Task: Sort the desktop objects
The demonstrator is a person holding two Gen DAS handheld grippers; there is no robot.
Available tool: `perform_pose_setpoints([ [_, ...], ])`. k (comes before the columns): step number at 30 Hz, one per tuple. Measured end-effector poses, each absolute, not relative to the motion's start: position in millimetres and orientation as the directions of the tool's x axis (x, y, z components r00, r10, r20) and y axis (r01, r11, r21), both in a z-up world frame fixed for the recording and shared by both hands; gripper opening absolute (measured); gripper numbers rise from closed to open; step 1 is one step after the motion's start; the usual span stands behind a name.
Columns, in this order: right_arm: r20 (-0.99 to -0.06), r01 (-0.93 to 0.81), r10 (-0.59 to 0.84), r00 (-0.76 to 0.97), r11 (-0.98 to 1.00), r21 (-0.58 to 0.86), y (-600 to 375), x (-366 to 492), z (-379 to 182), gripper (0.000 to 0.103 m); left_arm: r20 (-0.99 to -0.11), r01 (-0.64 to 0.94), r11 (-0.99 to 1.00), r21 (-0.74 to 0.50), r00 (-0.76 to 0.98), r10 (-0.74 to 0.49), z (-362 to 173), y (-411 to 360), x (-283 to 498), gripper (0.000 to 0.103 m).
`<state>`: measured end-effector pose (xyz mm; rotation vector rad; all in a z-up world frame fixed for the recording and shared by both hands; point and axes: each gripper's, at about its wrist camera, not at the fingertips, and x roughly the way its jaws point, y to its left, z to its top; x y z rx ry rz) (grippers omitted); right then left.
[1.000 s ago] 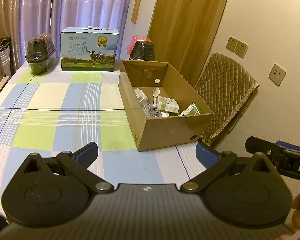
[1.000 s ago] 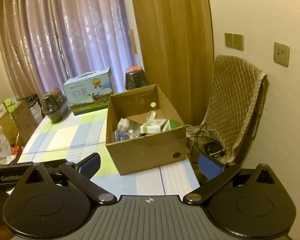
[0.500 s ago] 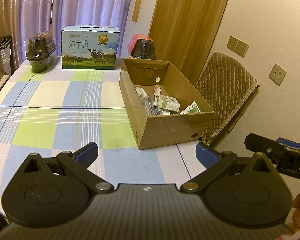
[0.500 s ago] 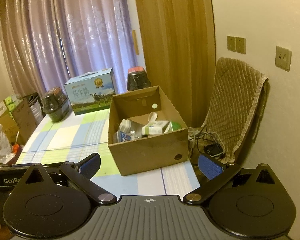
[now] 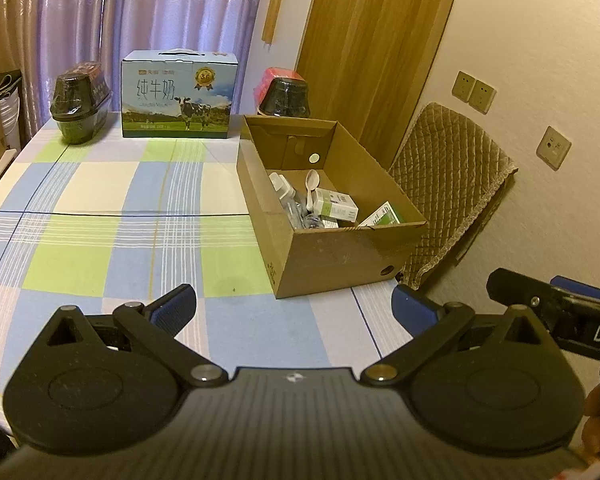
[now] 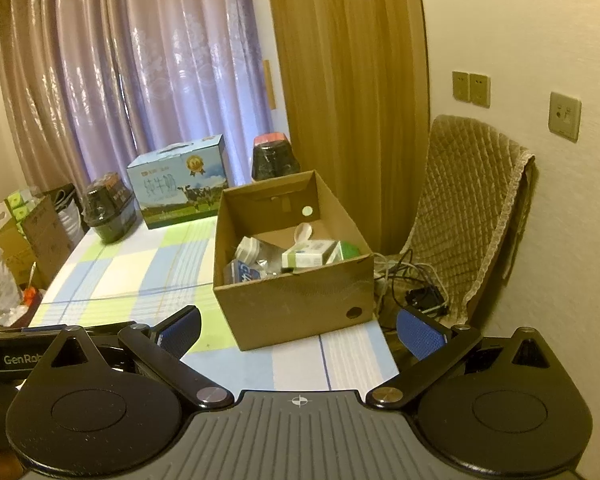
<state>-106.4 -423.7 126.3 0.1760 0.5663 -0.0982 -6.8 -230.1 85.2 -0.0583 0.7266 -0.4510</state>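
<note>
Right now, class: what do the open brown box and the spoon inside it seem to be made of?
Open brown box: matte corrugated cardboard, judging by its dull brown faces, folded flaps and punched holes.
Spoon: probably plastic; pale, smooth and slightly glossy, though too small to rule out another material.

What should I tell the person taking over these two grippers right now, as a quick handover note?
Left gripper: open, empty, hanging over the near end of the checked tablecloth.
Right gripper: open, empty, held beside it, facing the cardboard box.
In the box: a white spoon, a small white-and-green carton, a clear bottle and a few other small packets.
Left on the table: the milk carton case and two dark wrapped tubs at the far end.
No loose small items show on the cloth, so sorting looks about done; check whether the far items belong.
</note>
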Motion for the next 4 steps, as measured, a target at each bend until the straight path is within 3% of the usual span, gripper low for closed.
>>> perform_pose_setpoints([
  [4,-0.547,0.143,-0.045,0.836,0.98,0.137,-422.9,-106.8,122.9,0.101,-0.632,0.371,0.906,-0.202,0.658,-0.41,83.7,-229.4,-6.3,0.102],
])
